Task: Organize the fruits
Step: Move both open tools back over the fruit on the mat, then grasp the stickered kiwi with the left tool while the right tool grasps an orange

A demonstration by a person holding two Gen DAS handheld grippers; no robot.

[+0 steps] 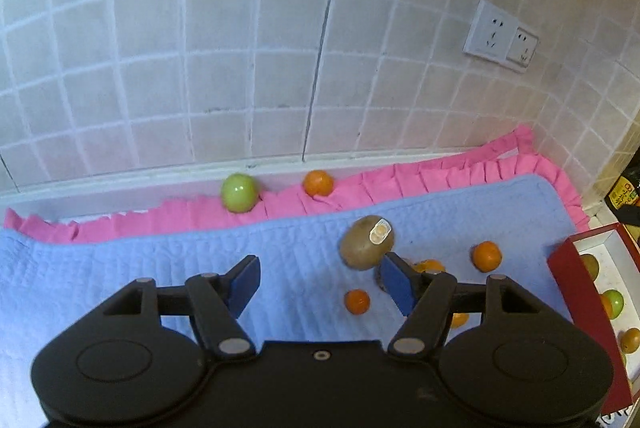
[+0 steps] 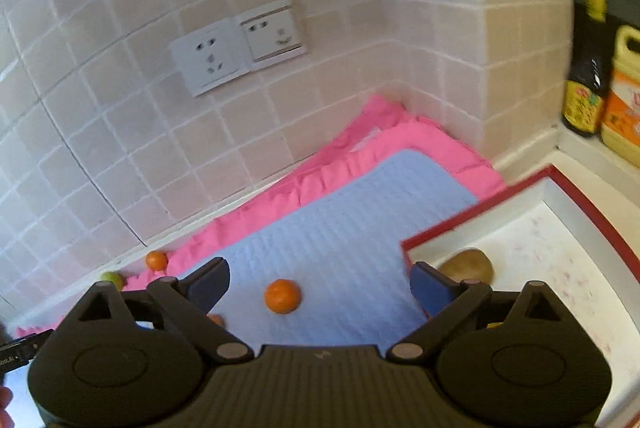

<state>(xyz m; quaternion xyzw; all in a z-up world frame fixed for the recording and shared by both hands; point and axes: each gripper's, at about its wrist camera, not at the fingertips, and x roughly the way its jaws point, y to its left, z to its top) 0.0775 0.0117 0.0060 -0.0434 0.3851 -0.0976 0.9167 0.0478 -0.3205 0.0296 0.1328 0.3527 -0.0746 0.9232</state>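
Your two grippers hang wide and empty over fruit scattered across a blue quilted mat (image 1: 120,260).
Your left gripper (image 1: 318,284) half hides an orange (image 1: 430,265); a kiwi (image 1: 366,242) wears an unreadable sticker. Your right gripper (image 2: 320,286) faces a tangerine (image 2: 282,296); a kiwi (image 2: 468,266) sits in the red-rimmed box (image 2: 580,200). Bottle labels (image 2: 582,106) blur.

Red box (image 1: 576,292) cut off at 3 o'clock edge. Orange (image 1: 430,265) half hidden behind left gripper (image 1: 320,284) finger. Bottles (image 2: 588,68) blurred at 3 o'clock.
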